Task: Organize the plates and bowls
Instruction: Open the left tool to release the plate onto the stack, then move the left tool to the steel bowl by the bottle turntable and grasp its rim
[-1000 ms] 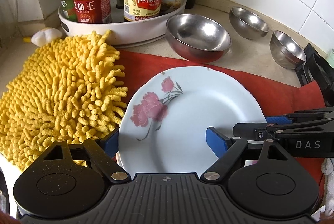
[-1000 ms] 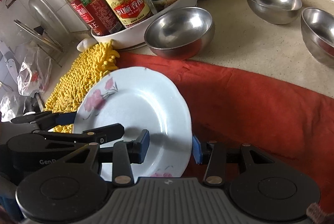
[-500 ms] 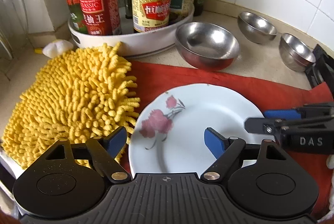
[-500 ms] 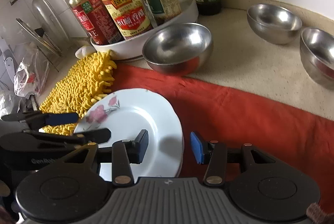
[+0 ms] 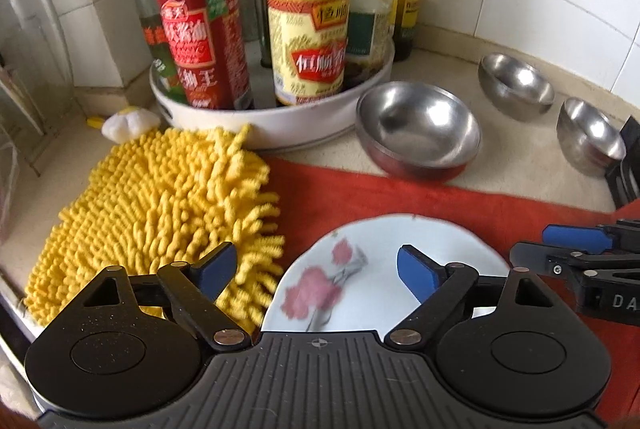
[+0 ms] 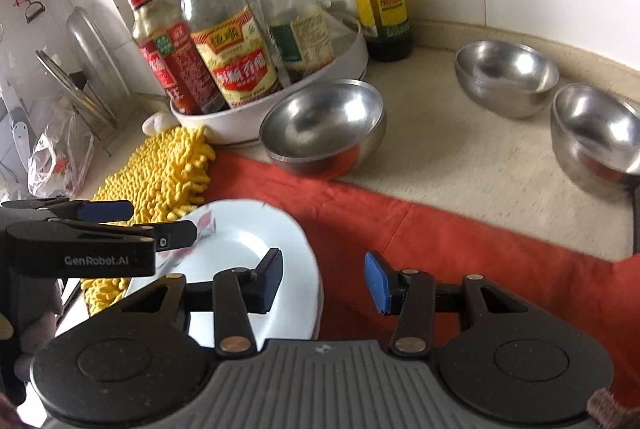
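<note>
A white plate (image 5: 372,269) with pink flowers lies on the red cloth (image 5: 400,197). My left gripper (image 5: 316,271) hovers over its left edge, its jaws opening and neither pad pressing on anything. In the right wrist view the plate (image 6: 240,241) has its right rim between the pads of my right gripper (image 6: 325,283), which stand apart from it. Three steel bowls stand on the counter behind: a large one (image 5: 418,129) by the bottle tray and two smaller ones (image 5: 516,85) (image 5: 590,135) at the right. Each gripper shows in the other's view: left gripper (image 6: 164,220), right gripper (image 5: 530,242).
A yellow chenille mitt (image 5: 160,213) lies left of the plate. Behind it a white round tray (image 5: 280,117) holds several sauce bottles against the tiled wall. Glass lids (image 5: 32,49) lean in a rack at far left. A black object (image 5: 628,165) stands at the right edge.
Both views have tilted upward, so the plate now sits lower and smaller and more of the bottles shows. The plate has gone from raised to flat on the cloth. The left jaws stand wider.
</note>
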Tool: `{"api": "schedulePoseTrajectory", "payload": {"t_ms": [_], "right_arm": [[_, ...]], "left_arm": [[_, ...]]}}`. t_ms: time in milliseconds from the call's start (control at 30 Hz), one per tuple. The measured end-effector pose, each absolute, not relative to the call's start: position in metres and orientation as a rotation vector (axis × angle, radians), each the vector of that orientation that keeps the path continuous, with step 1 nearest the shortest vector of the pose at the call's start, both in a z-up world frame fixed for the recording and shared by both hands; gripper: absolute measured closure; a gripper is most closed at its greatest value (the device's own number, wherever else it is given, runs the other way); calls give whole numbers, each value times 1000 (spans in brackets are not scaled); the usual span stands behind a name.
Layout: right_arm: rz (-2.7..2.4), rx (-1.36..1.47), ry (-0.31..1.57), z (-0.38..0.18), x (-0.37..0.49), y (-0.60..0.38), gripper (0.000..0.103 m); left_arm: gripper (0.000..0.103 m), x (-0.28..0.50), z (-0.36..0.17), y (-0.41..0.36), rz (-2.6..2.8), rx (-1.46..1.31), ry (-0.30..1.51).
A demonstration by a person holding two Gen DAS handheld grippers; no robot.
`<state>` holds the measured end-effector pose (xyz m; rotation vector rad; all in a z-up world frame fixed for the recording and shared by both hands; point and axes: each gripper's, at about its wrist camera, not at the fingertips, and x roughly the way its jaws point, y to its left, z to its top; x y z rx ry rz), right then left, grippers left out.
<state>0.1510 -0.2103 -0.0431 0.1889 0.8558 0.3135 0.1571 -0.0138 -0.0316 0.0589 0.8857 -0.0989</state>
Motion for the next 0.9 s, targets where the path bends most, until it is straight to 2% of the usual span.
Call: {"api": "schedulePoseTrajectory", "payload": {"t_ms": [533,900], "right_arm": [[168,188,794,-29,215,-219,60],[155,171,823,-39,261,-206,60]], "left_arm": [[11,236,-31,-44,-223,132,891],[11,264,-44,-49,-263,132,923]]}}
